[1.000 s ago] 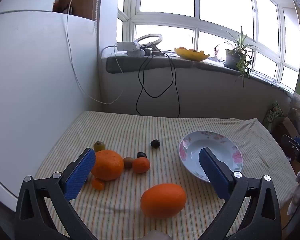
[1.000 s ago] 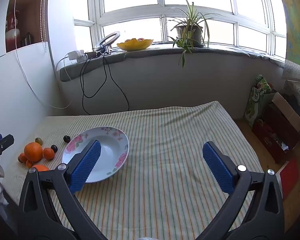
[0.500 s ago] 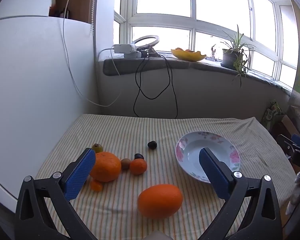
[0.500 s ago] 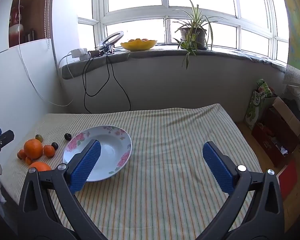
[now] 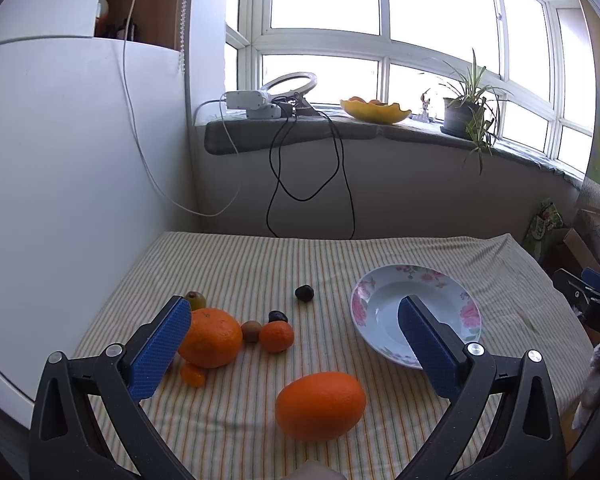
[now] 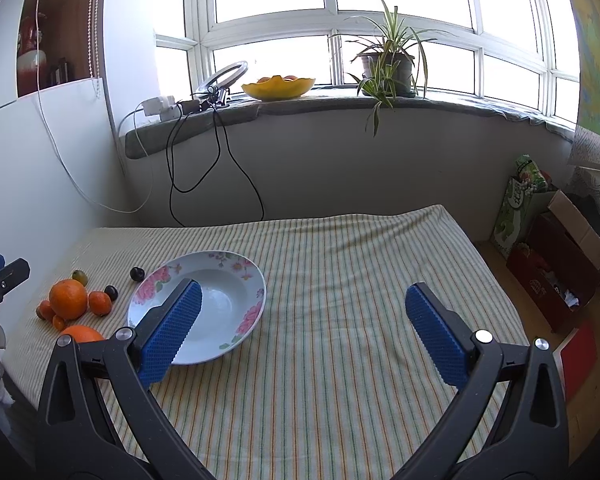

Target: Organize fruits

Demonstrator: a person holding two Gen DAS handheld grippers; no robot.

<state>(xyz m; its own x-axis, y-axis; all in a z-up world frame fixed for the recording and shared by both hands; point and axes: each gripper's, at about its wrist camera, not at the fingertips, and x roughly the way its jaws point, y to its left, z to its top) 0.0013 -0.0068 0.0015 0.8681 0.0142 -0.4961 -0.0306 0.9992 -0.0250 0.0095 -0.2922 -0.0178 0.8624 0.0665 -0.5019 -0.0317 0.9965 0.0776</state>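
An empty white plate with pink flowers (image 5: 416, 308) (image 6: 216, 300) lies on the striped cloth. Left of it sit the fruits: a big oval orange (image 5: 321, 406), a round orange (image 5: 210, 337), a small mandarin (image 5: 276, 336), a tiny orange fruit (image 5: 193, 376), a kiwi (image 5: 251, 330), a green-brown fruit (image 5: 196, 300) and two dark plums (image 5: 304, 292) (image 5: 278, 316). My left gripper (image 5: 294, 348) is open, raised above the oval orange, holding nothing. My right gripper (image 6: 302, 320) is open over bare cloth right of the plate.
The table (image 6: 340, 280) with the striped cloth stands against a white panel (image 5: 60, 160) on the left and a low wall under the window. Cables (image 5: 312, 172) hang from the sill above the far edge. Boxes and bags (image 6: 548, 256) stand on the floor at the right.
Both grippers have lifted and drawn back a little, so the fruits and plate sit slightly lower and smaller in view. Nothing on the table has moved.
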